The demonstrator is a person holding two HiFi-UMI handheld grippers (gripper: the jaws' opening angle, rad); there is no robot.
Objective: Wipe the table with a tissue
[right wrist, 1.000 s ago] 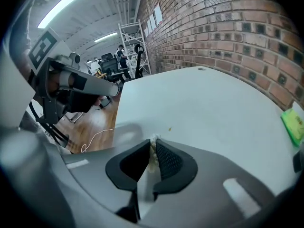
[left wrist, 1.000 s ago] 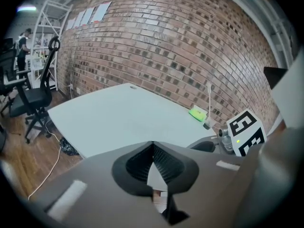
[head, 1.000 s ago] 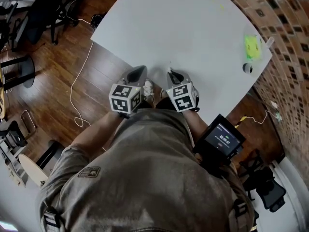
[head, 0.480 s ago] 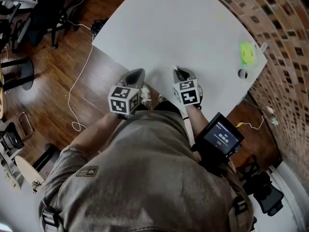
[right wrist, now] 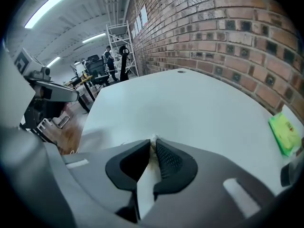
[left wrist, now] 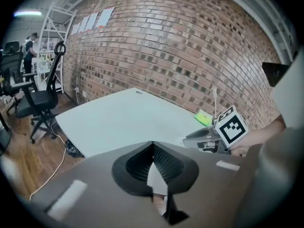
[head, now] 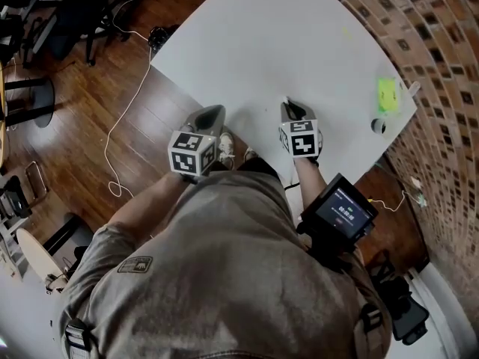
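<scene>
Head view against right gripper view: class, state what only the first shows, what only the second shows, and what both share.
Only the head view shows the person's shirt, the screen device by the right arm, and the marker cube on the right gripper. Only the right gripper view shows the white tissue pinched at that gripper's closed jaw tips, the ceiling lights and the metal shelving. Both show the white table, the green pack near its edge and the brick wall.
</scene>
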